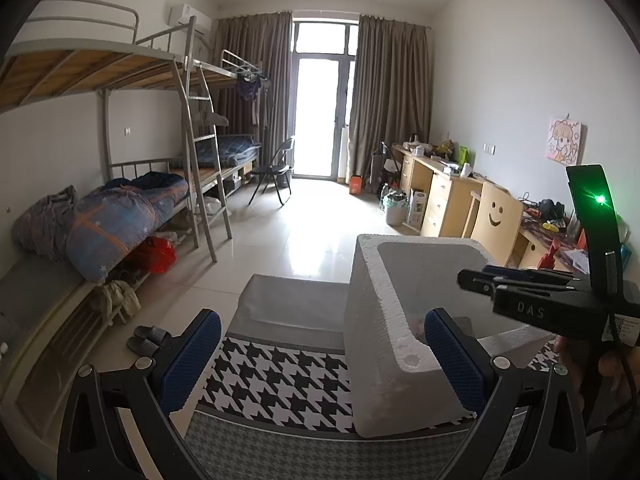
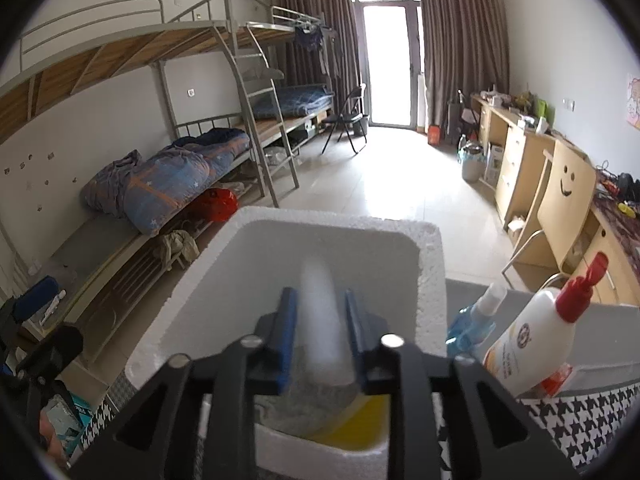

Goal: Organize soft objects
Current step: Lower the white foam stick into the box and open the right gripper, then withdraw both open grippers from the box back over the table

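Observation:
A white foam box (image 2: 432, 280) stands open-topped on a houndstooth cloth (image 1: 280, 380). My right gripper (image 2: 320, 320) hangs over its inside with the blue pads a little apart. A blurred white soft roll (image 2: 322, 312) lies between them, and I see no pad pressing on it. Below it in the box are a grey cloth (image 2: 288, 404) and something yellow (image 2: 360, 428). In the left wrist view the foam box (image 1: 376, 320) sits ahead and the right gripper (image 1: 472, 282) reaches over its rim. My left gripper (image 1: 322, 360) is wide open, its fingers either side of the box's near corner, holding nothing.
A white pump bottle with a red top (image 2: 536, 340) and a blue spray bottle (image 2: 472, 328) stand right of the box. A grey bin (image 1: 288, 304) sits behind the cloth. Bunk beds (image 1: 120, 216) line the left wall, desks and a smiley-face chair (image 1: 496, 216) the right.

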Demonstrator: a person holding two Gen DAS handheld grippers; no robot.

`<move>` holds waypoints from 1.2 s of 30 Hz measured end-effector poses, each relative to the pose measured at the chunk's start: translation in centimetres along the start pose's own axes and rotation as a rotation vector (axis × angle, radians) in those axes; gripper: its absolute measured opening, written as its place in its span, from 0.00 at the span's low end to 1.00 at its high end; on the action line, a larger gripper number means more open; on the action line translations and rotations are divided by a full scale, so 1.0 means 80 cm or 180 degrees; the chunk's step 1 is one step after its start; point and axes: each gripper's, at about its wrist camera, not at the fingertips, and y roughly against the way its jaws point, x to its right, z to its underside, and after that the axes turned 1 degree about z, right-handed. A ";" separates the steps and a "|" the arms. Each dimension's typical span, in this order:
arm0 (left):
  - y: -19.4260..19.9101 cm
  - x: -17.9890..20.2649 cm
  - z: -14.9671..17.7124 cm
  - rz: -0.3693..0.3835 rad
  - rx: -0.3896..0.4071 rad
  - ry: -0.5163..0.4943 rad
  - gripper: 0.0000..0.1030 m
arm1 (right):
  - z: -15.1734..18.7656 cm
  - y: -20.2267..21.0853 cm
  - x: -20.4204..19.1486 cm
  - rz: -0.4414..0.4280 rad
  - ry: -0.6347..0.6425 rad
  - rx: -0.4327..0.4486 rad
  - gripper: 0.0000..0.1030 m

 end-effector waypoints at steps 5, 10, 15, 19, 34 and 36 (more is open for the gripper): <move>0.000 -0.002 0.000 0.0002 -0.0023 0.0024 0.99 | 0.004 0.015 -0.006 0.0102 0.0097 0.0125 0.66; 0.014 0.003 -0.002 0.0008 0.0024 -0.0011 0.99 | 0.006 0.040 -0.004 0.0060 0.0057 0.0263 0.73; 0.028 0.011 -0.005 0.0035 0.0068 -0.0023 0.99 | 0.007 0.063 -0.008 0.0067 0.0098 0.0381 0.76; 0.038 0.020 -0.005 0.0067 0.0086 -0.0054 0.99 | 0.013 0.087 -0.010 0.0077 0.0132 0.0521 0.84; 0.073 0.048 -0.001 0.0213 0.0211 -0.0156 0.99 | 0.040 0.139 -0.007 0.0216 0.0080 0.0750 0.94; 0.076 0.049 -0.001 0.0228 0.0214 -0.0162 0.99 | 0.045 0.145 -0.004 0.0222 0.0052 0.0773 0.94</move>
